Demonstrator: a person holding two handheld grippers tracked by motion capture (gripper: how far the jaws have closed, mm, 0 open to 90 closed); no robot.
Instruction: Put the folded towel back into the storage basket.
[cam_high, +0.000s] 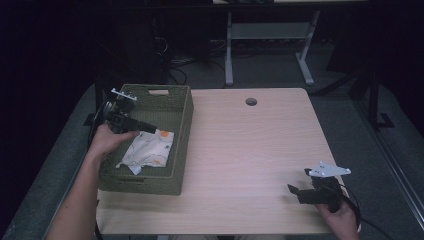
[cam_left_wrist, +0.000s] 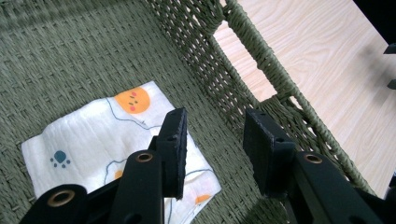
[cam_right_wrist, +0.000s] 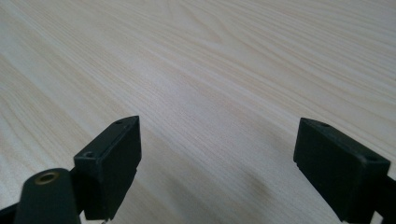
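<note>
Right gripper (cam_high: 298, 191) at the table's (cam_high: 250, 150) near right corner, well apart from the basket (cam_high: 182, 145), held in the person's right hand (cam_high: 341, 218); jaws spread wide, nothing between them, bare wood beneath; left hand (cam_high: 107, 140) holds the left gripper (cam_high: 147, 127) over the basket's interior; jaws parted, released, gripping nothing; printed white cloth (cam_high: 147, 150) lies flat on the basket floor, toward its near end, just below the left jaw; basket sits on the table's left side, woven, olive green; round hole (cam_high: 251, 101) in the tabletop beyond the basket, toward the far edge.
</note>
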